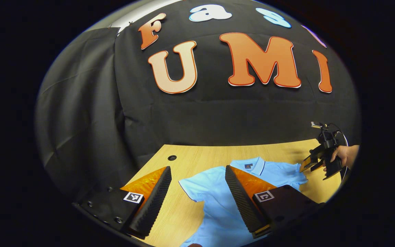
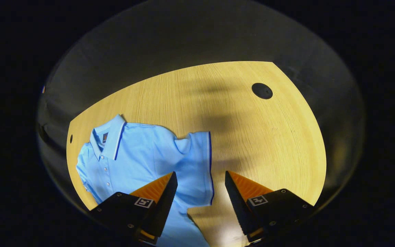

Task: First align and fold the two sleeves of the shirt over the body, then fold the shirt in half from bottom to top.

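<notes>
In the left gripper view, the left gripper [image 1: 197,175] hangs above the wooden table [image 1: 197,156] with its fingers spread wide and nothing between them. A light blue polo shirt [image 1: 218,206] lies flat on the table beneath it, collar [image 1: 256,164] toward the booth's black cloth wall [image 1: 142,113]. One short sleeve [image 1: 192,187] spreads out sideways between the two fingers. At the far side of the shirt, the right gripper [image 1: 308,165] is held by a hand [image 1: 345,155] just beside the other sleeve [image 1: 295,178]; its fingers are parted and grip nothing. A round hole [image 1: 172,157] shows in the tabletop near the wall.

In the right gripper view, the right gripper [image 2: 200,178] hovers over the table [image 2: 252,137], fingers apart and empty. The polo shirt [image 2: 139,157] lies below and to the left, its collar [image 2: 110,139] with a dark stripe, a row of small buttons [image 2: 105,169] on the placket. The near sleeve [image 2: 197,161], edged with a dark line, lies spread between the fingertips, slightly wrinkled at the shoulder. A dark round cap [image 2: 262,91] sits in the tabletop well apart from the shirt.
</notes>
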A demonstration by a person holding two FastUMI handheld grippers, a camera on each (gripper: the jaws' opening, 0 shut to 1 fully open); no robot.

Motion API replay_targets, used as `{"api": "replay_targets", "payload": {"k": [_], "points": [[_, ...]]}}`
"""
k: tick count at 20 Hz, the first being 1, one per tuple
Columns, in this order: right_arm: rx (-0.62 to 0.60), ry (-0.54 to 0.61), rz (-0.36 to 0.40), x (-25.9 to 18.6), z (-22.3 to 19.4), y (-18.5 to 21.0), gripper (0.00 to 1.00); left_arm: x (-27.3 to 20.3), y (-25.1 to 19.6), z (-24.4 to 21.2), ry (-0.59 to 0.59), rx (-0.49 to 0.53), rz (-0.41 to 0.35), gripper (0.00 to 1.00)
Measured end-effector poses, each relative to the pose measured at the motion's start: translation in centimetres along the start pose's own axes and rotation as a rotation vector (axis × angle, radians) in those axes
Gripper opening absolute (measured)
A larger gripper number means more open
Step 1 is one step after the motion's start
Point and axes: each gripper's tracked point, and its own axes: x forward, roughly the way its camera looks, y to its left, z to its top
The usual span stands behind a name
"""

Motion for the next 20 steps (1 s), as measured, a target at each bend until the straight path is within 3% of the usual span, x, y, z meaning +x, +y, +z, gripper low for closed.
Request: {"api": "replay_targets", "payload": {"k": [7, 9, 13, 14, 16, 20], "points": [[-0.002, 0.093, -0.056, 2.6, -2.2, -1.2, 0.72, -0.1, 0.2, -0.2, 0.006, 0.026, 0.001, 1.0], [-0.009, 0.079, -0.091, 3.0, -1.9, -1.5, 0.63, -0.2, 0.1, -0.2, 0.009, 0.027, -0.002, 1.0], [0.032, 0.078, -0.115, 2.8, -1.8, -1.3, 0.26, -0.7, -0.1, -0.1, 0.004, 0.023, -0.015, 1.0], [0.05, 0.076, -0.102, 2.8, -1.8, -1.1, 0.17, -1.0, -0.2, -0.3, 0.001, 0.021, -0.016, 1.0], [0.112, 0.091, -0.028, 2.7, -2.1, 0.4, 0.1, -1.6, 0.0, -0.2, 0.0, 0.019, -0.014, 1.0], [0.129, 0.055, 0.094, 1.2, -1.5, 2.7, 0.08, -2.5, 0.9, -0.7, 0.004, 0.011, 0.005, 1.0]]}}
